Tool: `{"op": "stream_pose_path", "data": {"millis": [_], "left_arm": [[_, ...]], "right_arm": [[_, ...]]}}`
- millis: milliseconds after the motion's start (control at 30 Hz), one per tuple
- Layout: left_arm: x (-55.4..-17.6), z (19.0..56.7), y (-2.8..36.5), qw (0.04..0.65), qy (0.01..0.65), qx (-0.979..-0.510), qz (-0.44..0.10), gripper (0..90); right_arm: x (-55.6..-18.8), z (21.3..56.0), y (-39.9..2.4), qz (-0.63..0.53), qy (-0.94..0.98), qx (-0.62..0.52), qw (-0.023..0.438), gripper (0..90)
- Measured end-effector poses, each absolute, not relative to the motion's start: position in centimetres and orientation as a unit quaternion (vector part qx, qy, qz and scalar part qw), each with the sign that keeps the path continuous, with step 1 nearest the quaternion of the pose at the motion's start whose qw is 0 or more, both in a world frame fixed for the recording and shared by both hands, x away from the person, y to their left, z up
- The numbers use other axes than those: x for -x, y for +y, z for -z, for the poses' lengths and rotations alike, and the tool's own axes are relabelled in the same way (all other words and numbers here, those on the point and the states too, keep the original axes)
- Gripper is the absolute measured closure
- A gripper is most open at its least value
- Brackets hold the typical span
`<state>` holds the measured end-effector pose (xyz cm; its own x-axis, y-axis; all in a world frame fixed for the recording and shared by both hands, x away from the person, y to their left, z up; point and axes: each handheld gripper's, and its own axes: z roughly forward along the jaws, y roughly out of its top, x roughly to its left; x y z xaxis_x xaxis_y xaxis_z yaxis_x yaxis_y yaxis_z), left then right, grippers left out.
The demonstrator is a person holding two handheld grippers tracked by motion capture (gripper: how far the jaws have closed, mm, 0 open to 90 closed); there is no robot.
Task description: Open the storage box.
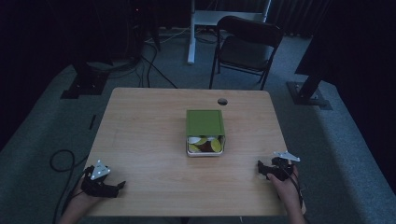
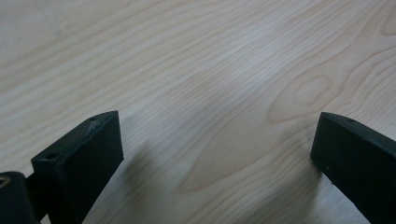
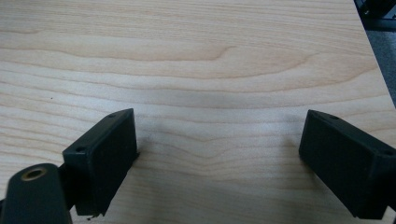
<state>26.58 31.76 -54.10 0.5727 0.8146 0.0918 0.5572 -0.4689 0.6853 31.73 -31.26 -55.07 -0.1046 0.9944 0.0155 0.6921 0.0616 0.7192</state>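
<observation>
A green-lidded box sits near the middle of the wooden table; its clear front shows white, yellow-green and dark round pieces inside. My left gripper rests at the table's near left corner, held by a hand, jaws wide apart. My right gripper rests at the near right, also held by a hand. In the left gripper view the left gripper stands open over bare wood. In the right gripper view the right gripper is open over bare wood too.
A small round hole marks the table's far edge. A dark folding chair stands behind the table, beside a white desk leg. Black stands and cables lie on the grey carpet at left and right.
</observation>
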Motion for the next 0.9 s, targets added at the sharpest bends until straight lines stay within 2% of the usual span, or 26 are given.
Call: {"op": "stream_pose_path", "data": {"millis": [467, 500, 900], "left_arm": [[-27.2, 51.7, 28.0, 0.32, 0.351, -0.849, -0.23, 2.4], [-27.3, 51.0, 26.8, 0.319, 0.331, -0.855, -0.24, 2.4], [-27.3, 49.1, 23.0, 0.321, 0.269, -0.869, -0.262, 2.4]], "right_arm": [[-31.7, 55.1, -31.3, -0.299, 0.69, -0.609, 0.252, 11.1], [-31.7, 55.1, -31.3, -0.299, 0.689, -0.609, 0.252, 11.1], [-31.7, 55.1, -31.3, -0.299, 0.69, -0.609, 0.252, 11.1]]}}
